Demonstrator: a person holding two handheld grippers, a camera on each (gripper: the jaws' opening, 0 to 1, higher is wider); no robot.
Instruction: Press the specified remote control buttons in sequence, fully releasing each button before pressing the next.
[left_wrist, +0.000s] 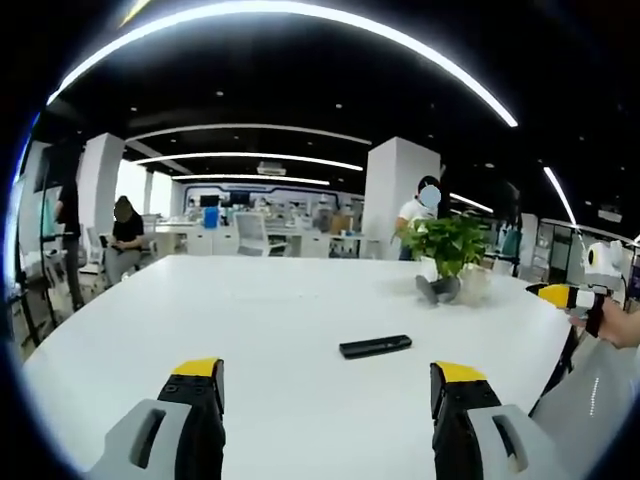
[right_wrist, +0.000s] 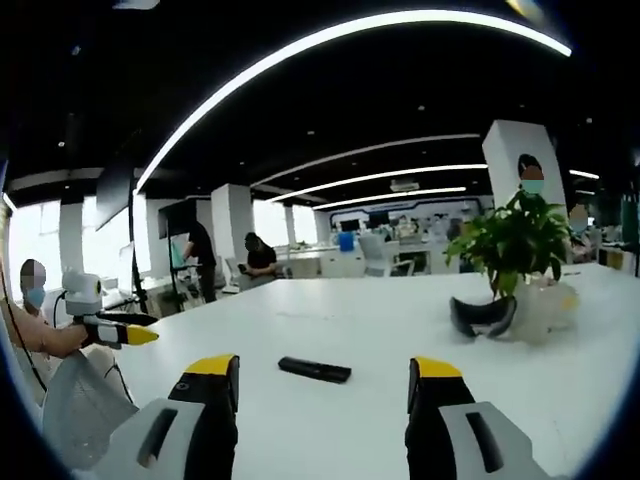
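Both grippers hover spread over the white table, the remote lying untouched between them.

In the left gripper view, the left gripper holds its yellow-tipped jaws wide apart with nothing between them, above the white table. The black remote control lies flat on the tabletop just ahead, a little right of centre. Further right stands a potted plant, and at the far right edge the right gripper comes in. In the right gripper view, the left gripper shows at the left; the right gripper is spread wide and empty, the remote ahead between its jaws, the plant beyond to the right.
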